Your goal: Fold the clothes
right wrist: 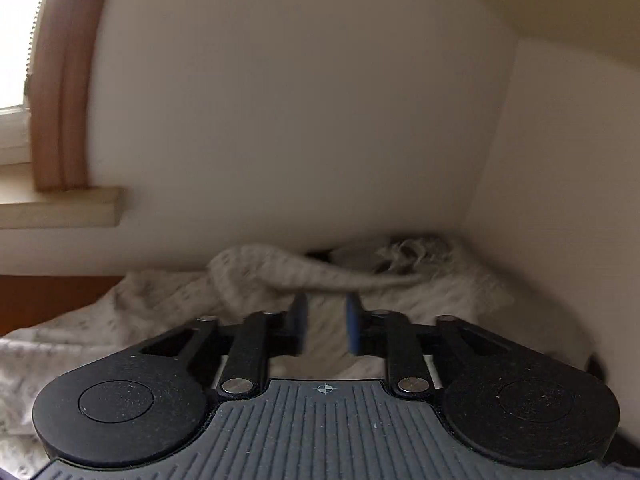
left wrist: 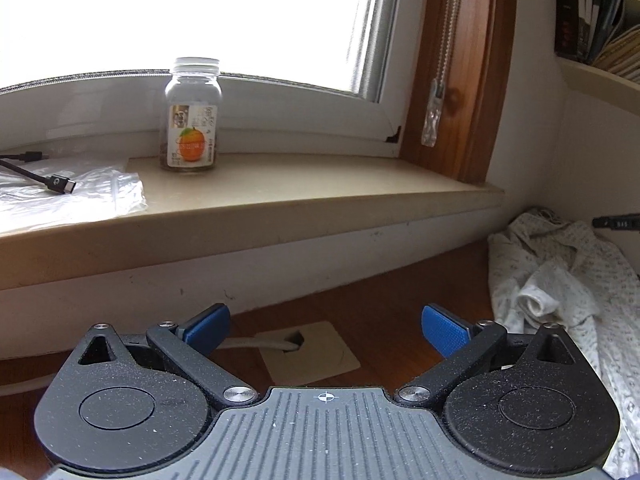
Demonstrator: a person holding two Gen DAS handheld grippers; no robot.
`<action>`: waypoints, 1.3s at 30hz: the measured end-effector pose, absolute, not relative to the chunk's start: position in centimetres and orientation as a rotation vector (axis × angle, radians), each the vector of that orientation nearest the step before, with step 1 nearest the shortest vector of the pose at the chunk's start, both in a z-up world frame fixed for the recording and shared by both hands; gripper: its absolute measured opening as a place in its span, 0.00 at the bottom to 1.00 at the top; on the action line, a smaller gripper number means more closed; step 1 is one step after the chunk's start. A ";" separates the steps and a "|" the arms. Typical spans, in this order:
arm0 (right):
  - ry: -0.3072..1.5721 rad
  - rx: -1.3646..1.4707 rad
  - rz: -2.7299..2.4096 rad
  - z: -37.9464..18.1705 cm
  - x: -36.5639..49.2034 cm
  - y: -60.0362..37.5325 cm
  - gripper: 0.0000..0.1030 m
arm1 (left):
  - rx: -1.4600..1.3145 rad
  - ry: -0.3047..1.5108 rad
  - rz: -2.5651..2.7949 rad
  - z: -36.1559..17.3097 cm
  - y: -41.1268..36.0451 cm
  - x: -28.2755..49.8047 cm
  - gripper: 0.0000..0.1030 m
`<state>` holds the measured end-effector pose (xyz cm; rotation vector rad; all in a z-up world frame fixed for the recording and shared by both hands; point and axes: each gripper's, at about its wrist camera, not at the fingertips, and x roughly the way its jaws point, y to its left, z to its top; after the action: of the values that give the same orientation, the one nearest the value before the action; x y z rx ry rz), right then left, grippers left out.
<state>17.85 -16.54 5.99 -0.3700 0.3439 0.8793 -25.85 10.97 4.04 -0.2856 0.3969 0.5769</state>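
Bright daylight floods the window [left wrist: 192, 12] across the upper left of the left wrist view, above a beige sill [left wrist: 280, 192]. On the sill stands a clear jar [left wrist: 192, 116] with an orange pictured on its label, upright, near the frame's middle. At the far left of the sill lies a clear plastic bag [left wrist: 68, 192] with a black cable plug [left wrist: 60, 184] resting on it. A wooden window frame [left wrist: 460, 72] runs down the upper right, and books [left wrist: 592, 4] fill a shelf in the top right corner.

Low in that view, the left gripper [left wrist: 325, 330] has its blue pads set wide apart, with nothing between them, above a brown wooden desk [left wrist: 380, 312]. A beige cable hatch [left wrist: 312, 356] sits in the desk just beyond the pads. At the right edge, a crumpled white patterned garment [left wrist: 560, 280] is heaped in the corner where the desk meets the wall.

The right wrist view is blurred. Its lower middle shows the right gripper [right wrist: 326, 328] with its pads narrowly apart and the garment [right wrist: 260, 276] just ahead of them; a ridge of cloth crosses right at the pad tips. Whether the pads pinch any cloth cannot be told through the blur.
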 end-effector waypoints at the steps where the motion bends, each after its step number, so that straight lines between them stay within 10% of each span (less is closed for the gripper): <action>1: 0.353 -0.366 0.905 5.6 17.4 -16.4 0.33 | -0.287 0.399 0.571 4.0 10.9 -25.8 0.99; 25: 0.497 -0.546 1.496 -0.4 2.9 -10.8 0.61 | -0.224 0.458 0.528 3.0 9.3 -24.0 0.99; 30: 0.500 -0.525 1.494 -0.4 4.4 -11.0 0.30 | -0.217 0.456 0.519 3.0 9.0 -23.9 1.00; 31: 0.498 -0.522 1.494 -0.2 4.6 -11.1 0.04 | -0.216 0.457 0.519 3.0 8.9 -23.9 1.00; 39: 0.363 -0.465 1.337 3.8 8.1 -14.4 0.02 | -0.204 0.459 0.510 3.0 8.5 -23.7 1.00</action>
<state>8.06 -14.42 3.85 -0.4653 0.3630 1.3372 -23.72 8.47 2.99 -0.2039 0.4594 0.5102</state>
